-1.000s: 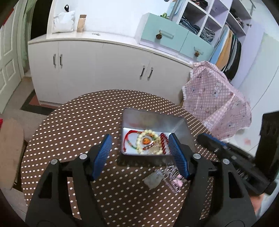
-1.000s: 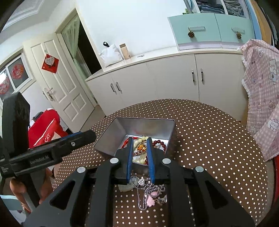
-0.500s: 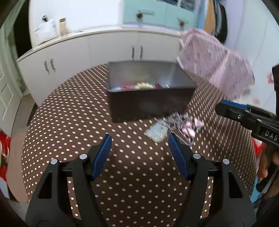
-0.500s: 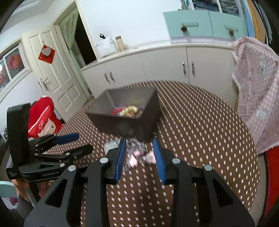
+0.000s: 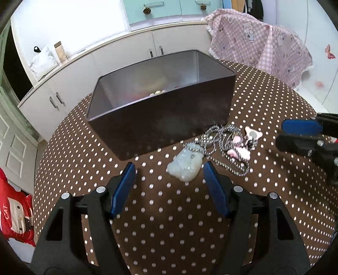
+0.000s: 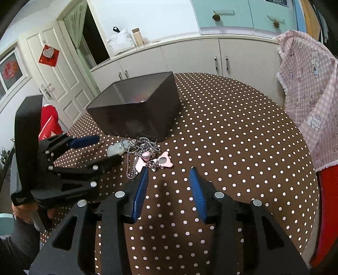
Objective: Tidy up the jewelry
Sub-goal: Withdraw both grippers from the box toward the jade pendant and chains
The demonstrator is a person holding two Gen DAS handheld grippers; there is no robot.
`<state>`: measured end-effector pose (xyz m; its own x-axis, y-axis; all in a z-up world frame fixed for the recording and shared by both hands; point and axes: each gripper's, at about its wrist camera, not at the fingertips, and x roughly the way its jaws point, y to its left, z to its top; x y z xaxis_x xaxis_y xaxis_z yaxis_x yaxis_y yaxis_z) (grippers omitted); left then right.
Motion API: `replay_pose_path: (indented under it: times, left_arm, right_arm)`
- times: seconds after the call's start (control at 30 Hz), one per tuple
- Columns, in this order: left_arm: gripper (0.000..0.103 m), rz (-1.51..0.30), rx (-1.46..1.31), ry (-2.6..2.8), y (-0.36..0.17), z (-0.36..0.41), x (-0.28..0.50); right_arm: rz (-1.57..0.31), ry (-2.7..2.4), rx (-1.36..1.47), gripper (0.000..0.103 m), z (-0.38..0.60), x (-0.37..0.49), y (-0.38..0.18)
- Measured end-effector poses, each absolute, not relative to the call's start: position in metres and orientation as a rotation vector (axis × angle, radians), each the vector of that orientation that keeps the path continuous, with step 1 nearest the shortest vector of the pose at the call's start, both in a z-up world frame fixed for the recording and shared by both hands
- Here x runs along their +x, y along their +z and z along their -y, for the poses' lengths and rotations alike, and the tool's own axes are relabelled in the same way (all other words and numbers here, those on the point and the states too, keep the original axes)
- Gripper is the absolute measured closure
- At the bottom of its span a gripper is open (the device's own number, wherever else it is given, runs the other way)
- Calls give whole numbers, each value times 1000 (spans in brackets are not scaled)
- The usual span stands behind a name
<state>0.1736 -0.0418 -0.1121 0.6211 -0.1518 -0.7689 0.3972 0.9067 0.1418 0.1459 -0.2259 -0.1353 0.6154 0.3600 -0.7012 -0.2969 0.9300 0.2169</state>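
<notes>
Jewelry on the dotted table, both grippers empty

Necklace chain with pale pendant and pink charms lies just before the metal box. Left gripper and right gripper hover spread apart, holding nothing.

a round desk under a brown cloth with white polka dots; behind it a long run of white cabinets with metal handles, mint-green drawers above with pinecone knobs; a white panelled door at left, a red ornament hung on it; a pink checked cloth with cartoon bears draped at right; white walls.
</notes>
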Motion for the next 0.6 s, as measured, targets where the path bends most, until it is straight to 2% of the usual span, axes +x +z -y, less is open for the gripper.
replay_pose_path:
  times: [0.03, 0.07, 0.27, 0.6]
  left_arm:
    - [51, -847, 313, -340, -112, 43, 175]
    - [70, -851, 308, -369, -111, 45, 176]
    - [70, -836, 323, -357, -110, 46, 171]
    - [70, -843, 254, -286, -101, 15, 164]
  right_arm:
    - [-830, 374, 71, 64, 225, 147, -136]
    - [-838, 367, 54, 63, 224, 148, -137]
    - [-858, 354, -56, 54, 207, 152, -143]
    - [-852, 334, -194, 53, 186, 166, -150]
